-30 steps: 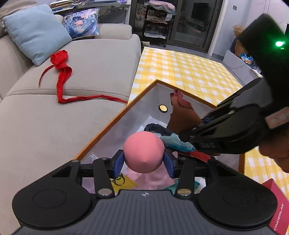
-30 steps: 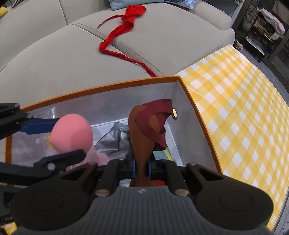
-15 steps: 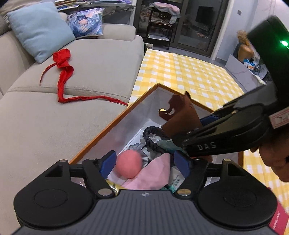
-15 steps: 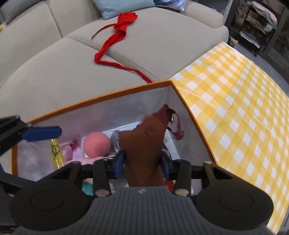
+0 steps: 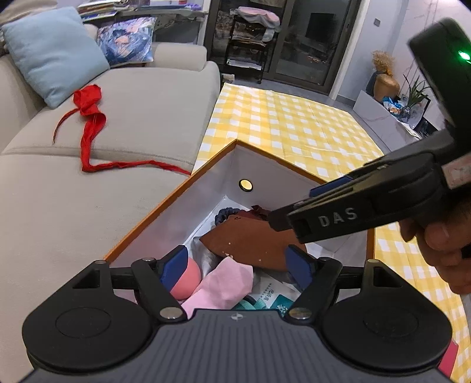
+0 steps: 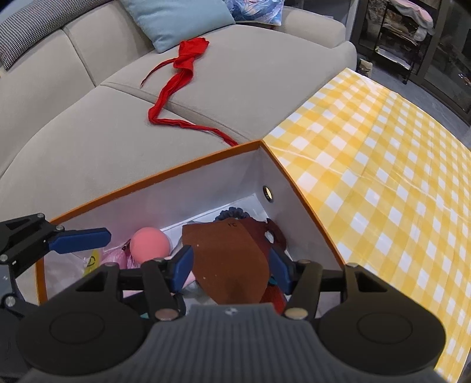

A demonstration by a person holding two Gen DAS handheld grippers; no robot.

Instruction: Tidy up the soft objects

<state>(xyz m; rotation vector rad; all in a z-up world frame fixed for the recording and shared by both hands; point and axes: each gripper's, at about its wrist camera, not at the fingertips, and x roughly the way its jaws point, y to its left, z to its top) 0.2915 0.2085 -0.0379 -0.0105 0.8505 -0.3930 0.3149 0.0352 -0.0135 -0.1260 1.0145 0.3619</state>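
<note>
An orange-rimmed white box (image 5: 164, 206) (image 6: 164, 173) stands beside the sofa. Inside lie a pink foam ball (image 5: 187, 280) (image 6: 150, 246), a brown leather piece (image 5: 250, 241) (image 6: 232, 265), a pink cloth (image 5: 223, 282) and a dark scrunchie (image 5: 225, 213) (image 6: 232, 212). My left gripper (image 5: 235, 266) is open and empty above the box. My right gripper (image 6: 231, 266) is open and empty over the brown piece; it also shows in the left wrist view (image 5: 294, 212). A red ribbon (image 5: 94, 132) (image 6: 179, 85) lies on the sofa.
The beige sofa (image 5: 73, 206) (image 6: 88, 132) carries a light blue cushion (image 5: 56, 50) (image 6: 176, 17) and a patterned pillow (image 5: 126, 39). A yellow checked mat (image 5: 294, 126) (image 6: 382, 162) covers the floor to the right. A dark shelf rack (image 5: 250, 44) stands at the back.
My left gripper opened and the pink ball dropped into the box. My right gripper opened and the brown leather piece fell flat into the box. Both grippers rose slightly.
</note>
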